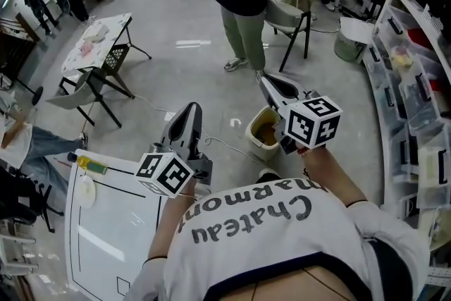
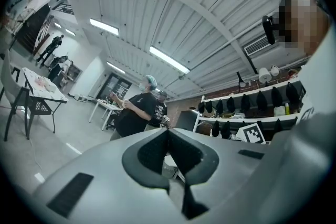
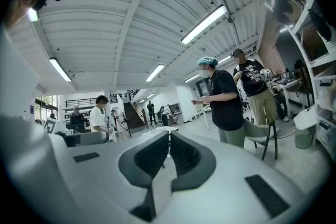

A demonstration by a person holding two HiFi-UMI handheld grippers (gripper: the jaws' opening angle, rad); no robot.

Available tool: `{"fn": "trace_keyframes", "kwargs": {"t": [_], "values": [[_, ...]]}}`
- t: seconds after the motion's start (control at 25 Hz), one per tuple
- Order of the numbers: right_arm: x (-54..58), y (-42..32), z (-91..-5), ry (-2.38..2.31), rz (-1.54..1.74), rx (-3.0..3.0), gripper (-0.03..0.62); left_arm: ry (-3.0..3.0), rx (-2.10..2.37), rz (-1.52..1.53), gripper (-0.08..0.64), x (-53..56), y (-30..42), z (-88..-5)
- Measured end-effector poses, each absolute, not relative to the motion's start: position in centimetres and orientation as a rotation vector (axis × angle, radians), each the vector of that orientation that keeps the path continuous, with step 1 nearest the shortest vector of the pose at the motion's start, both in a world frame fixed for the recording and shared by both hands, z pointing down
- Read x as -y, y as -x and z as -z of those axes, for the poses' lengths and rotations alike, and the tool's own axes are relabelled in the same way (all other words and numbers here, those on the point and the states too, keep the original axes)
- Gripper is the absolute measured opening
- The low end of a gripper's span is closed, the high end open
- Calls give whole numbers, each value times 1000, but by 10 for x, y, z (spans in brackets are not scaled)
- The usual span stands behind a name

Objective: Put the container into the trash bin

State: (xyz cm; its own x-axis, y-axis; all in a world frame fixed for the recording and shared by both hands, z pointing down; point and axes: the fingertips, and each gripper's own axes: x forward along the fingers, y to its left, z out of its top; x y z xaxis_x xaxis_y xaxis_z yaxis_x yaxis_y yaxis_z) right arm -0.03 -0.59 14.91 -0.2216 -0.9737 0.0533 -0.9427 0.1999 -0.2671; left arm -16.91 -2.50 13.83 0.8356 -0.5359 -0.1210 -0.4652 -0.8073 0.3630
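A small cream trash bin [image 1: 263,132] stands on the grey floor right in front of the person, and its inside looks brown. I cannot make out a separate container in any view. My right gripper [image 1: 272,86] hangs over the bin's far right rim, jaws together and holding nothing. My left gripper [image 1: 187,118] is held left of the bin, over the floor, also shut and empty. In the left gripper view the left gripper [image 2: 168,131] points up at the ceiling. In the right gripper view the right gripper [image 3: 169,134] points out across the room.
A white table [image 1: 106,236] with a yellow-green marker [image 1: 90,165] sits at the lower left. Shelves with plastic boxes [image 1: 416,95] line the right side. A person [image 1: 243,3] stands beyond the bin beside a grey chair [image 1: 289,17]. A cable [image 1: 225,146] lies on the floor.
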Motion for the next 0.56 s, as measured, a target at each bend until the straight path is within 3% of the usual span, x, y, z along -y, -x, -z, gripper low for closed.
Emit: {"fn": "trace_keyframes", "kwargs": {"t": [0.56], "values": [[4,13,-160,1868,407,-2336,32,-2699,766,300,23,18,181,-141]]}}
